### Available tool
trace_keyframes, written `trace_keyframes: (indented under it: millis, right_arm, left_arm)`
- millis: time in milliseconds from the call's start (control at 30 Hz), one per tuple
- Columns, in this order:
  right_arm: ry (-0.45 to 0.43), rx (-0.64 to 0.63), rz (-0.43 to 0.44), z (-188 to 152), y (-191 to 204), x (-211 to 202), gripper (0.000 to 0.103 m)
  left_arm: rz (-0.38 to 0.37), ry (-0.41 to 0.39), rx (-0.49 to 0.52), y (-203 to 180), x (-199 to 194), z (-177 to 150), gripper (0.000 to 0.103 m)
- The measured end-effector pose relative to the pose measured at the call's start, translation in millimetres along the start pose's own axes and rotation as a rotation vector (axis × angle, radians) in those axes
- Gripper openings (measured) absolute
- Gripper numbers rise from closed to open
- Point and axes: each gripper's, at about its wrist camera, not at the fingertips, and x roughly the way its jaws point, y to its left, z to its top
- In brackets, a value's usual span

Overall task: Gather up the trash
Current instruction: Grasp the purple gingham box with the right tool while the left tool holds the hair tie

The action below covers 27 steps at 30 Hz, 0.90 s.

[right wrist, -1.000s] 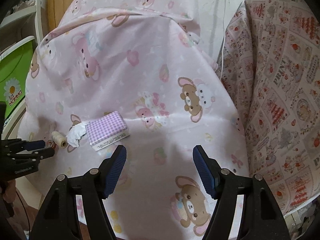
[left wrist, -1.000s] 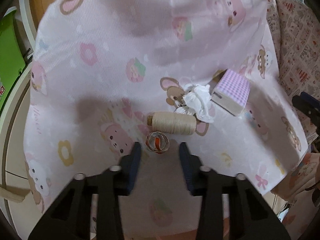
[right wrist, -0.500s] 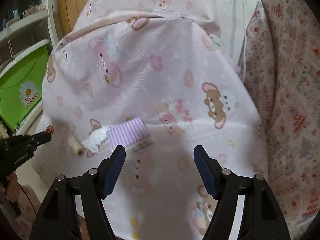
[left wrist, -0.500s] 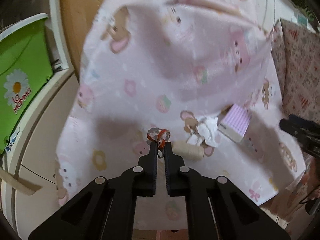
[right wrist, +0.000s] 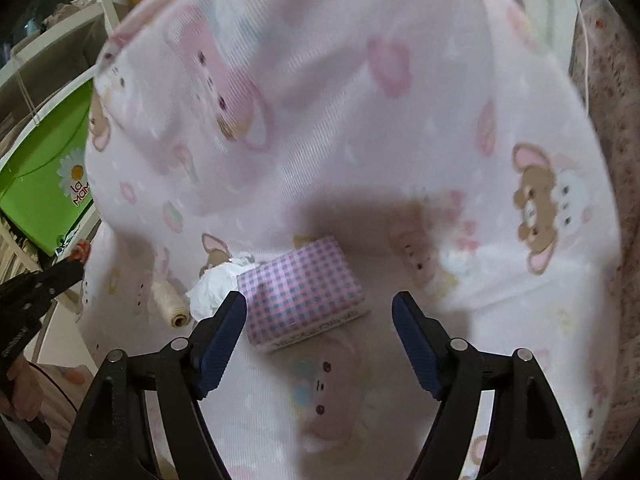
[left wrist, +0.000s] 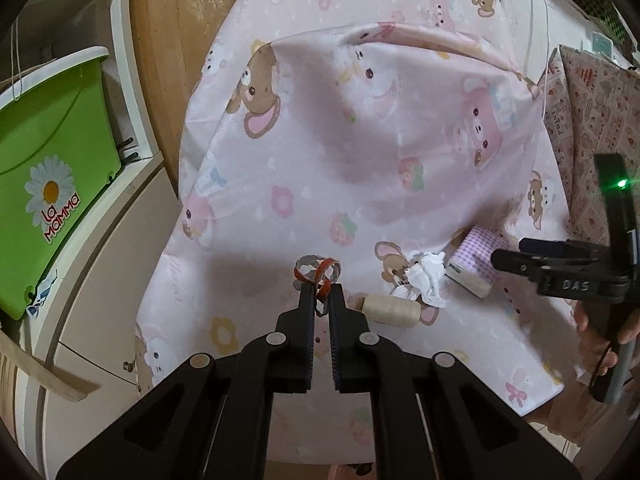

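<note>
My left gripper (left wrist: pixel 320 294) is shut on a small crumpled red-and-clear wrapper (left wrist: pixel 317 272) and holds it above the pink cartoon bedsheet (left wrist: pixel 360 168). On the sheet lie a crumpled white tissue (left wrist: pixel 426 276), a cream thread spool (left wrist: pixel 390 308) and a purple checked box (left wrist: pixel 476 258). My right gripper (right wrist: pixel 318 312) is open, low over the checked box (right wrist: pixel 300 286), its fingers either side of the box's near end. The tissue (right wrist: pixel 218 284) and spool (right wrist: pixel 170 302) lie left of it. The left gripper with the wrapper (right wrist: pixel 80 250) shows at the far left.
A green bin with a daisy logo (left wrist: pixel 48 184) sits in a white shelf unit (left wrist: pixel 100 264) left of the bed. A red-patterned quilt (left wrist: pixel 592 112) covers the right side. A wooden headboard (left wrist: pixel 168 60) stands behind.
My left gripper closed on the wrapper and lifted it off the sheet, pulling back. My right gripper moved forward and down to the checked box, still open.
</note>
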Motion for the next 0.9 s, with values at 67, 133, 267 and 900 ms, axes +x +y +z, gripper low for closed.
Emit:
trace_keyframes:
  millis: [67,133,267,900]
  right_arm:
    - [-0.002,-0.007,-0.007,0,2,4,0.077]
    - [-0.002,-0.04,-0.001,0,7,5,0.077]
    - [0.031,-0.074,0.06,-3,18,10,0.077]
    - [0.0,-0.24,-0.194,-24,66,31,0.078]
  left_arm:
    - [-0.003,0.002,-0.006,2,1,0,0.006]
    - [-0.009,0.003,-0.01,4,1,1,0.006]
    - [-0.015,0.005,-0.017,4,1,0,0.006]
    - [-0.018,0.019,0.004,-2,3,-4,0.006]
